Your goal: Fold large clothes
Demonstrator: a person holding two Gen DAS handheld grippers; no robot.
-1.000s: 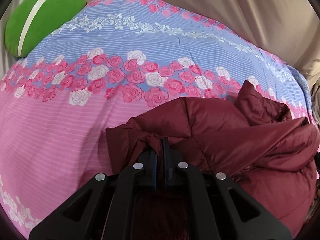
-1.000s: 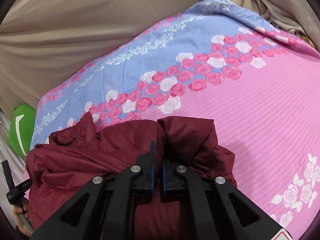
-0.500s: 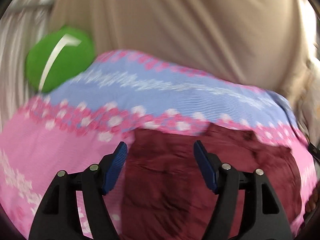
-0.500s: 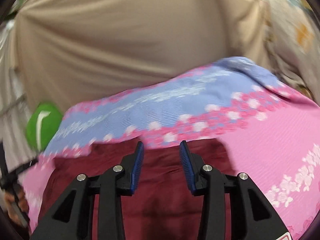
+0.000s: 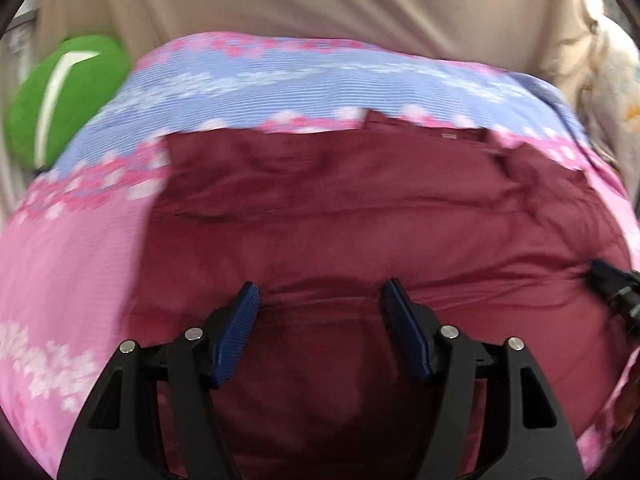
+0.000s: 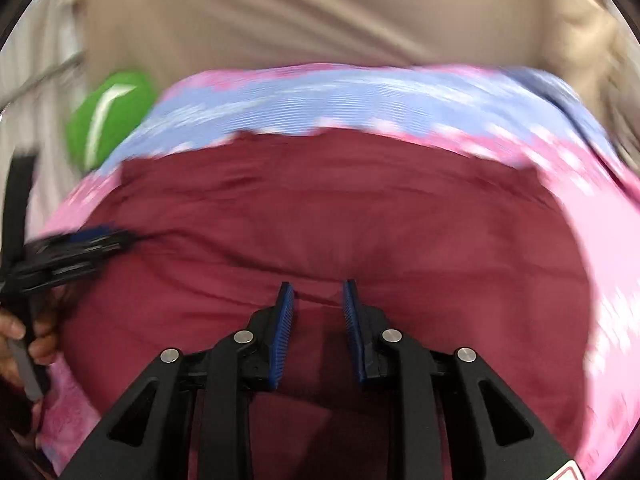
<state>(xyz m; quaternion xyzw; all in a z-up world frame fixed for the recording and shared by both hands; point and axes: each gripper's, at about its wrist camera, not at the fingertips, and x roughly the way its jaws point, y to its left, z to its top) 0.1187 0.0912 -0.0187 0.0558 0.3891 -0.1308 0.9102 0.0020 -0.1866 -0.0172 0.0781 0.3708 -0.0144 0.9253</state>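
Beige curtains back a bed (image 5: 72,264) with a floral cover, where the maroon jacket (image 5: 360,216) lies spread across the middle. Left tool (image 5: 320,300) gapes wide and empty; right tool (image 6: 318,300) is narrowly parted, empty. Slippery padding may spring unfolded. No containers visible.
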